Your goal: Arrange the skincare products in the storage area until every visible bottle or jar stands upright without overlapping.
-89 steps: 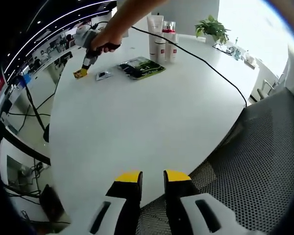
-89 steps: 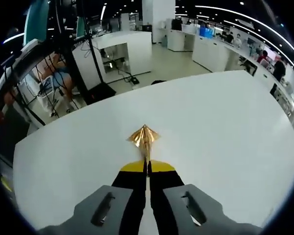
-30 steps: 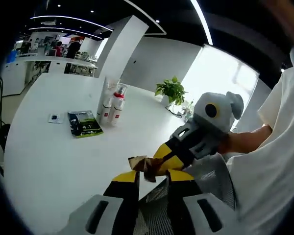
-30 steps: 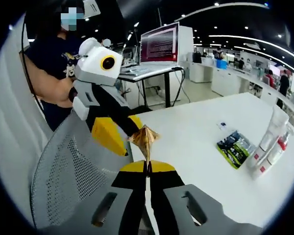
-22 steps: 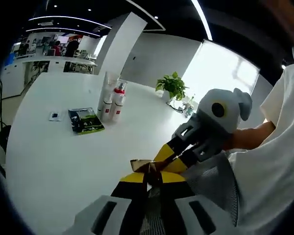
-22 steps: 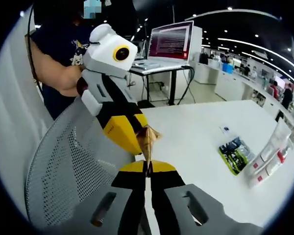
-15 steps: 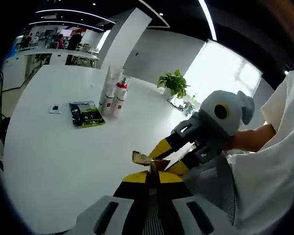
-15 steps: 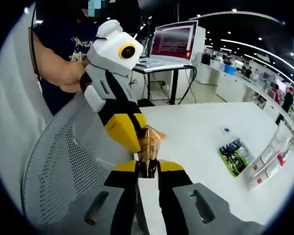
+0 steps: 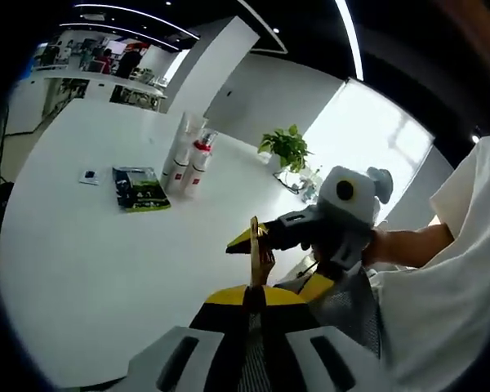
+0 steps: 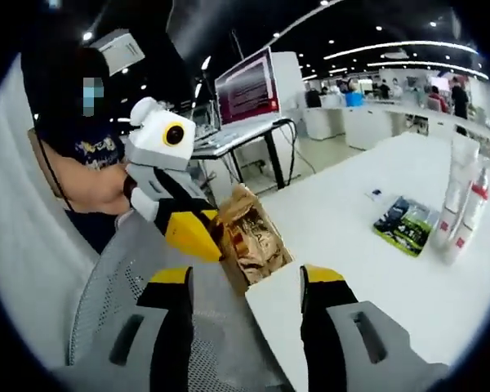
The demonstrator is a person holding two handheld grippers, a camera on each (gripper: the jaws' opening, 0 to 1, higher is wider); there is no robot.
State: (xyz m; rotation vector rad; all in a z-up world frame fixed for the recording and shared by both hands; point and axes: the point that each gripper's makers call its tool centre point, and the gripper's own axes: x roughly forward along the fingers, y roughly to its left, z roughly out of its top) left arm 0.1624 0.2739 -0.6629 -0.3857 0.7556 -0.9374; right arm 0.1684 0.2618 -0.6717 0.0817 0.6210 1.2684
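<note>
Pinching the gold sachet (image 9: 256, 249) edge-on, the left gripper (image 9: 253, 296) is holding it above the table edge (image 9: 139, 327), while the right gripper (image 10: 243, 279) is standing with jaws wide apart, clear of it. The sachet probably needs placing beside the bottles (image 9: 185, 159) standing upright well apart across the table, near the green packet (image 9: 139, 188).

An open-plan office is showing here: long white desks (image 10: 367, 122) are running under rows of ceiling strip lights (image 10: 408, 47), a glowing computer monitor (image 10: 247, 86) is standing on a sit-stand desk, a grey mesh office chair (image 10: 106, 318) is sitting by the broad white table (image 9: 82, 245), and a potted green plant (image 9: 284, 149) is catching window light.
</note>
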